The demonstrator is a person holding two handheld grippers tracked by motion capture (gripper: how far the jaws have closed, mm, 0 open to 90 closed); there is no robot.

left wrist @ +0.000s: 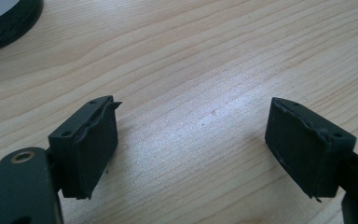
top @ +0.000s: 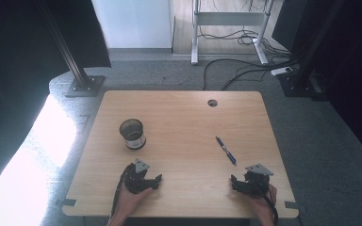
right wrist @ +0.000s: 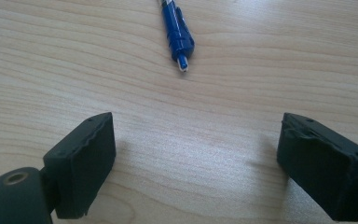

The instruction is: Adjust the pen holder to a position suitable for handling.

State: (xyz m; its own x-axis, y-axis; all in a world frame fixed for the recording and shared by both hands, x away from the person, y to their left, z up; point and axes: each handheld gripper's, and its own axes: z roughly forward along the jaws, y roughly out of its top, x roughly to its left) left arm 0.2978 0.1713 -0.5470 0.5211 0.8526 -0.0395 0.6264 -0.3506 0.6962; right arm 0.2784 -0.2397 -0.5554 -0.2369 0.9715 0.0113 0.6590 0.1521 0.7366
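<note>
Both claws resting, pen not yet picked up

Pale wooden tabletop (top: 184, 117) carries all; black mesh cup (top: 132, 133) stands beyond the left claw (left wrist: 193, 140), gaping, empty; blue ballpoint pen (right wrist: 177, 32) lies just ahead of the right claw (right wrist: 196, 163), likewise gaping, seemingly poised to reach.

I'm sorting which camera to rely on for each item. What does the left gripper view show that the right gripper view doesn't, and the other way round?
Left gripper view: the dark rounded base of the mesh cup at its top left corner, beyond the left gripper, whose jaws stand wide apart with nothing between them.

Right gripper view: the blue pen lying on the wood just ahead of the right gripper, also open and empty.

Both: the light wooden table under a pair of open black jaws.
</note>
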